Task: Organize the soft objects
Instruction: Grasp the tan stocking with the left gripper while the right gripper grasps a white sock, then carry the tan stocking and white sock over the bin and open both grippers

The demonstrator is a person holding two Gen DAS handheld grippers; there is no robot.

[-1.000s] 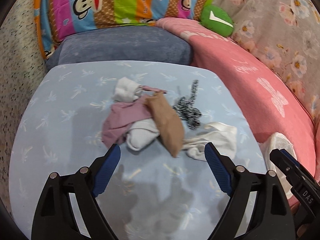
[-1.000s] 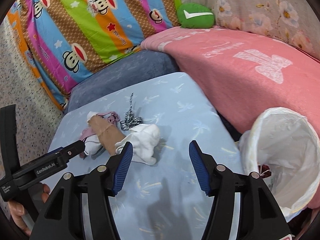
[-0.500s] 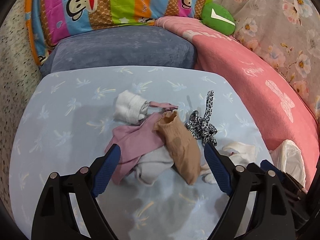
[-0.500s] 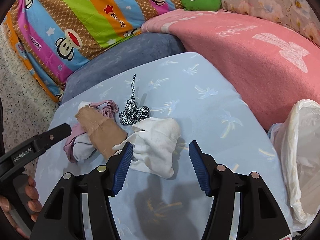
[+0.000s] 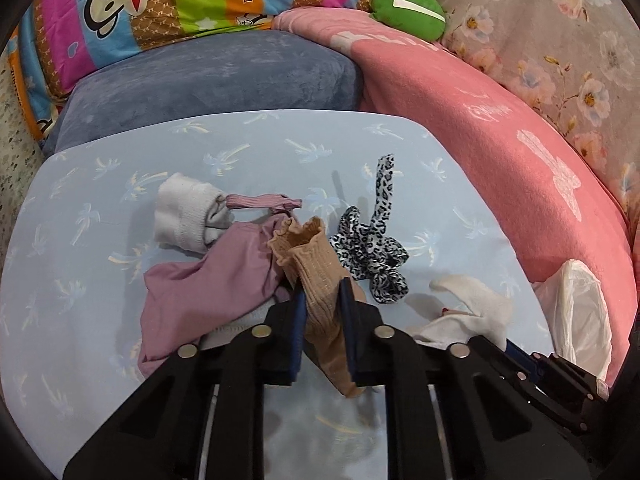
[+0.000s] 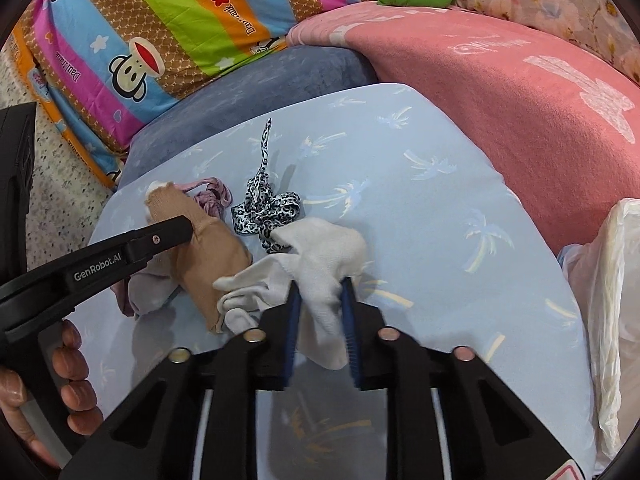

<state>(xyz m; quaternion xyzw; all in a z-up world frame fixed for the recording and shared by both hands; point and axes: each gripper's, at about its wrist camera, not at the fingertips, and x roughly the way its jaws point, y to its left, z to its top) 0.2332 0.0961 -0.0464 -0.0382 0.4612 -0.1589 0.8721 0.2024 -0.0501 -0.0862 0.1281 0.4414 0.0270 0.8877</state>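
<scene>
- The left gripper [image 5: 322,300] has its fingers closed on a tan ribbed sock [image 5: 316,268], pinching it around the middle; the frilled cuff points away from the camera and the toe hangs back between the fingers.
- The right gripper [image 6: 320,300] has its fingers closed on a white sock [image 6: 328,252], which bunches up between the blue pads and trails a loose end to the left.
- A person's hand [image 6: 68,364] grips the left gripper's handle at the lower left of the right wrist view.
- Both socks lie on a light blue worktop [image 5: 80,320] printed with palm trees.
- Just left of the tan sock, touching it, lies a mauve garment [image 5: 208,280], with a rolled white sock [image 5: 184,212] beyond it.
- Just right of the tan sock sits a leopard-print fabric strip [image 5: 372,248], knotted and with one end pointing away.
- A white plastic bag [image 6: 612,320] stands at the worktop's right edge.
- Farther back are a blue-grey cushion [image 5: 208,76], a pink blanket [image 5: 480,140], a striped monkey-print pillow [image 5: 160,4] and a green plush [image 5: 408,12].
</scene>
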